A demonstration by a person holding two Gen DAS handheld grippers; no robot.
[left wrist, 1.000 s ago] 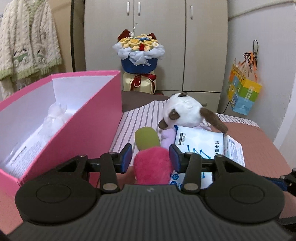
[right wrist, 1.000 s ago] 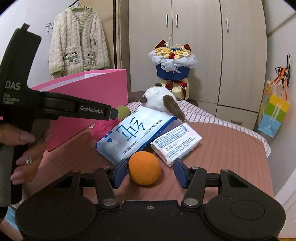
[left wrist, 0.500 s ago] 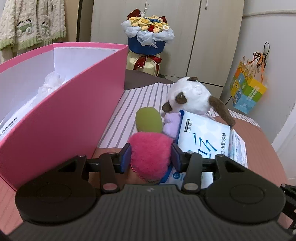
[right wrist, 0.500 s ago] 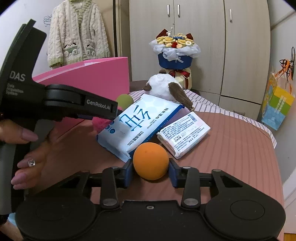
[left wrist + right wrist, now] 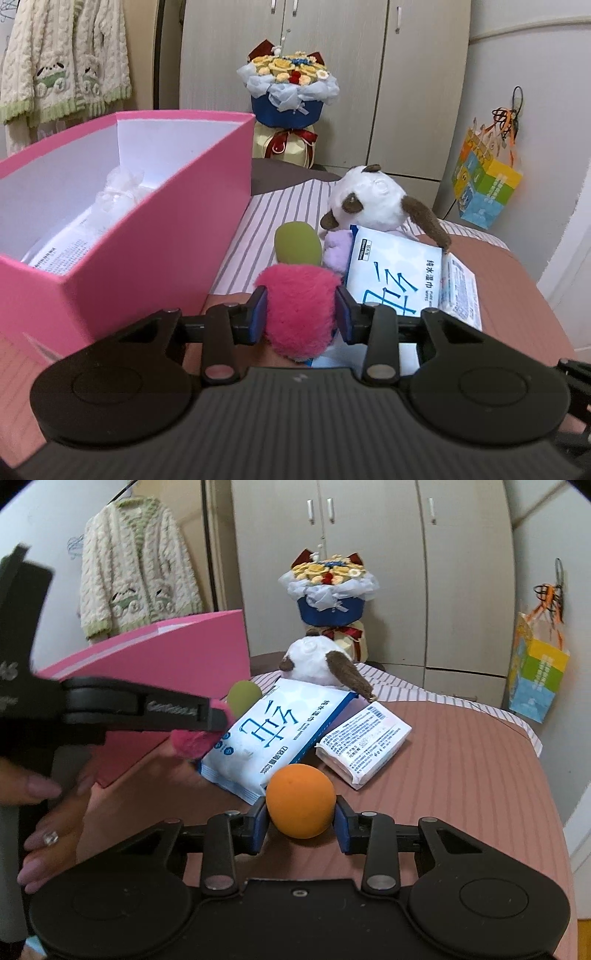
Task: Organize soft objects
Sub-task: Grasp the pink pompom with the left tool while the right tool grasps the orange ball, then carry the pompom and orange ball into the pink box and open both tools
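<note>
My left gripper (image 5: 300, 316) is shut on a fuzzy pink ball (image 5: 298, 306), held just above the table beside the open pink box (image 5: 155, 258). My right gripper (image 5: 300, 823) is shut on an orange ball (image 5: 300, 800), lifted a little off the table. A green ball (image 5: 297, 245), a small lilac plush (image 5: 337, 251) and a white-and-brown plush dog (image 5: 373, 203) lie behind the pink ball. A blue-and-white wet-wipes pack (image 5: 280, 734) and a smaller white pack (image 5: 364, 740) lie in the table's middle. The left gripper's body (image 5: 140, 710) shows in the right wrist view.
The pink box holds a white bag and a paper pack (image 5: 74, 240). A flower bouquet (image 5: 288, 96) stands behind the table by the wardrobe (image 5: 325, 55). A cardigan (image 5: 62, 62) hangs at left. A colourful bag (image 5: 484, 184) hangs on the right wall.
Both grippers closed, the left on the pink ball and the right on the orange ball, and lifted them slightly. The left gripper moved up beside the box.
</note>
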